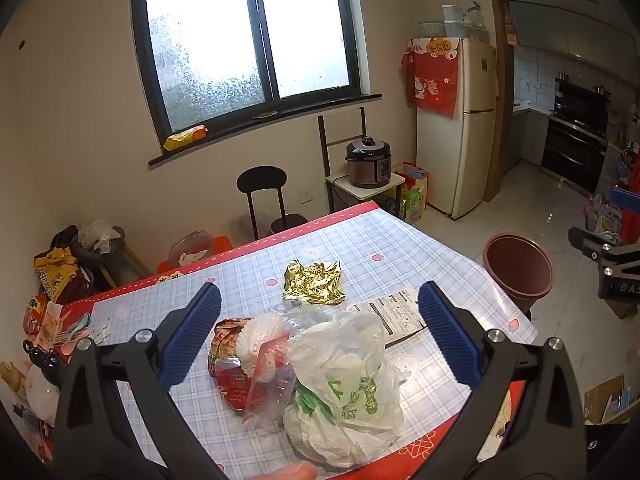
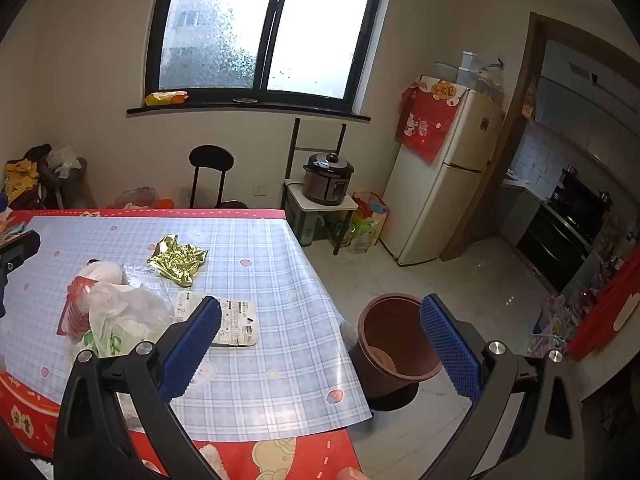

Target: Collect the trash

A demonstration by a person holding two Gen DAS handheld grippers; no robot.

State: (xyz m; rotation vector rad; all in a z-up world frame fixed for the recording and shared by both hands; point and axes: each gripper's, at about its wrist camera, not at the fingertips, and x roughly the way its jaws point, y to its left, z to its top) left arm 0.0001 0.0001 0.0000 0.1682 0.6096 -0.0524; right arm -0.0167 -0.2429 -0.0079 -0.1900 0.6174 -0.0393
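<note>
Nothing is being held: the left gripper (image 1: pixel 320 336) and right gripper (image 2: pixel 320 352) are gaping. The brown plastic bin (image 2: pixel 394 344) is sitting empty; the white plastic bag (image 1: pixel 348 384), gold foil wrapper (image 1: pixel 314 282) and crushed red can (image 1: pixel 232 376) are lying uncollected on the checked surface (image 1: pixel 400 248).

Foil wrapper (image 1: pixel 314 282) lies behind plastic bag (image 1: pixel 348 384) on table (image 1: pixel 452 256).

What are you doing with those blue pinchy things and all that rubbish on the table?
Tidying up trash. The left gripper hangs wide open over the white plastic bag and the red crushed can, gripping nothing. The right gripper is open too, near the brown bin on the floor. The gold wrapper lies on the table.
</note>
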